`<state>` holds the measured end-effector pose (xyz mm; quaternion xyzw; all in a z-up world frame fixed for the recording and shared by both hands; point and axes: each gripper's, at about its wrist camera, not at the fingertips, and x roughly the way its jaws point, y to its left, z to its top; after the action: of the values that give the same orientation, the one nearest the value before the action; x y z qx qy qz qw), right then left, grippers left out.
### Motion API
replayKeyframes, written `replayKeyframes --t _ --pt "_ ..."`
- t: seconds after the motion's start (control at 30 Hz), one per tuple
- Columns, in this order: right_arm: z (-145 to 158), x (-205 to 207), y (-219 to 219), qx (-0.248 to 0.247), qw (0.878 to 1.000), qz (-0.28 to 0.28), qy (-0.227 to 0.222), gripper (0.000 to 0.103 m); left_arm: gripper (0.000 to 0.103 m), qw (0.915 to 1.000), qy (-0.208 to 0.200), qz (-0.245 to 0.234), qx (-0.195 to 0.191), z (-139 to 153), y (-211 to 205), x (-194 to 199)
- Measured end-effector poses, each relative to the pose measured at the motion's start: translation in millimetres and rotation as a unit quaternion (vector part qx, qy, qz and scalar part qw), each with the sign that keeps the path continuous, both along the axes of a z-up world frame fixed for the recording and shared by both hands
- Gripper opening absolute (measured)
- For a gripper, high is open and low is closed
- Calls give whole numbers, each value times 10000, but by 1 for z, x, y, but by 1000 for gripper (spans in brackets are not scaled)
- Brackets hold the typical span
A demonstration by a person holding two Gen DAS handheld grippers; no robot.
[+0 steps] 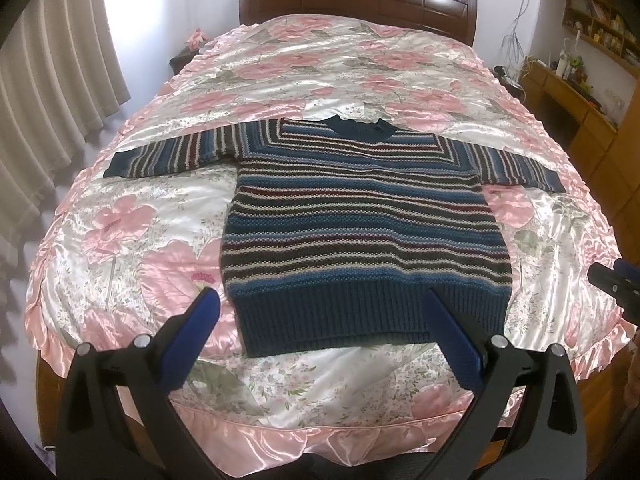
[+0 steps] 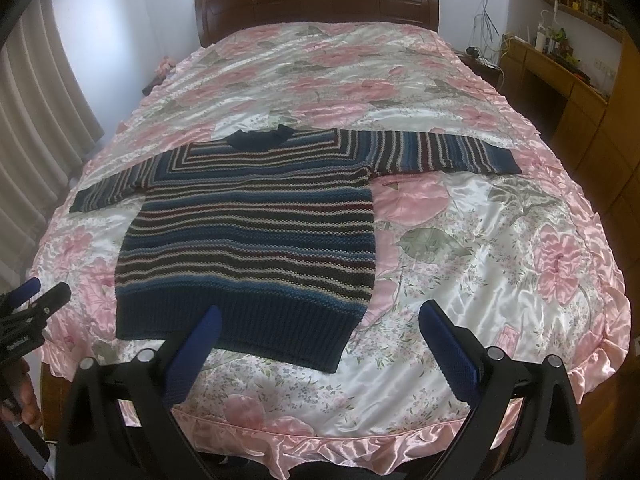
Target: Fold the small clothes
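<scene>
A striped sweater (image 1: 360, 224) lies flat on the bed (image 1: 120, 240), sleeves spread. Left tongs (image 1: 322, 308) and right tongs (image 2: 318, 320) both gape wide — apparently above the hem, touching nothing.

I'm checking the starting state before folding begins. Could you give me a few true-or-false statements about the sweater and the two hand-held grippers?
1. The striped sweater lies flat with both sleeves spread out. True.
2. The left hand-held gripper is shut on the sweater's hem. False: it is open and holds nothing.
3. The sweater's collar points toward the headboard. True.
4. The sweater is already folded in half. False: it is fully unfolded.
5. The right hand-held gripper is open. True.
6. The sweater lies on a bare wooden table. False: it lies on a floral bedspread.
</scene>
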<state>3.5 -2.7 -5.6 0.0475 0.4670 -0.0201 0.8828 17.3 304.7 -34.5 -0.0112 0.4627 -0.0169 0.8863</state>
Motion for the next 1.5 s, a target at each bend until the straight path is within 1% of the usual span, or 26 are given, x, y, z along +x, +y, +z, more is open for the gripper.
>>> replayKeyframes --t 0.63,0.8,0.87,0.93,1.0,1.07,1.17,1.2,1.23,1.3,1.33,1.4,1.43,1.5 --pt "-2 3 -6 -14 10000 -11 -10 99 100 10000 13 -3 9 0 -1 2" --pt "-8 12 -12 132 9999 94 8 99 100 9999 123 11 54 -8 0 10" --pt "-14 21 -18 239 9995 184 79 99 100 9998 204 21 55 -14 -1 18" --pt "-17 33 -28 397 9990 156 153 99 100 9996 266 35 52 -19 -4 29" --pt "-18 47 -45 580 9982 51 159 99 100 9995 294 37 83 -22 -9 45" --pt "-16 66 -70 578 9982 -169 20 99 100 9995 281 40 117 -23 -18 63" --pt "-13 96 -108 267 9979 -415 -415 99 100 9995 248 5 176 -25 -35 100" --pt "-12 112 -123 36 9977 -460 -501 99 100 9995 231 -13 200 -27 -42 113" --pt "-14 128 -137 -169 9976 -515 -440 99 100 9996 207 -25 216 -28 -50 125" --pt "-20 156 -162 -271 9981 -525 -184 99 100 9996 166 -46 234 -32 -70 156" --pt "-25 174 -181 -198 9981 -580 5 99 100 9996 155 -60 235 -34 -79 169" --pt "-40 209 -226 107 9962 -825 274 99 100 9996 115 -100 248 -40 -103 200" --pt "-46 220 -241 149 9948 -938 366 99 100 9996 104 -131 242 -44 -116 215" --pt "-65 250 -285 205 9910 -1176 609 99 100 9997 107 -158 181 -51 -138 242"
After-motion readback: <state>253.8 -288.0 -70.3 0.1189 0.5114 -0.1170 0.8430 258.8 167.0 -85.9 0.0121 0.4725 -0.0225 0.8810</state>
